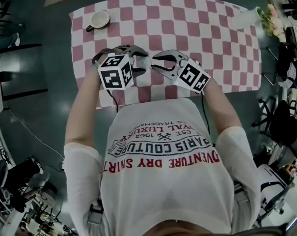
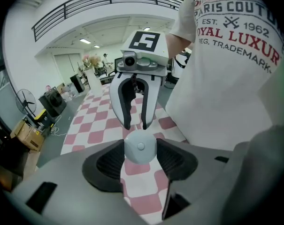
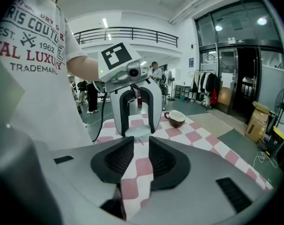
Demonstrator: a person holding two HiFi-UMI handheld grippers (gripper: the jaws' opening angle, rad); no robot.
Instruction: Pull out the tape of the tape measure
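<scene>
Tape measure (image 2: 140, 146), a small round pale case, sits mid-frame in the left gripper view. It is clamped between the left gripper's (image 2: 141, 154) dark fingers (image 2: 106, 163) and held above the checked table (image 1: 222, 43). In the head view both grippers meet tip to tip at frame centre, just in front of the person's chest.

Right gripper (image 3: 141, 144) faces the case head on. Its fingers (image 3: 163, 161) stand a narrow gap apart, with cloth visible between them the whole way and the tips just beside the case. A little tab hangs off the case's edge right at those tips. It is likely the tape end but too small to be sure, and it is not pinched as far as I can see.

No length of tape shows in any view. My read: holding the case is done and lining up on the tab is about done. Closing on the tab and drawing the grippers apart are not yet done.

Cup (image 1: 99, 19) stands upper left of the head view, well apart and not involved.
</scene>
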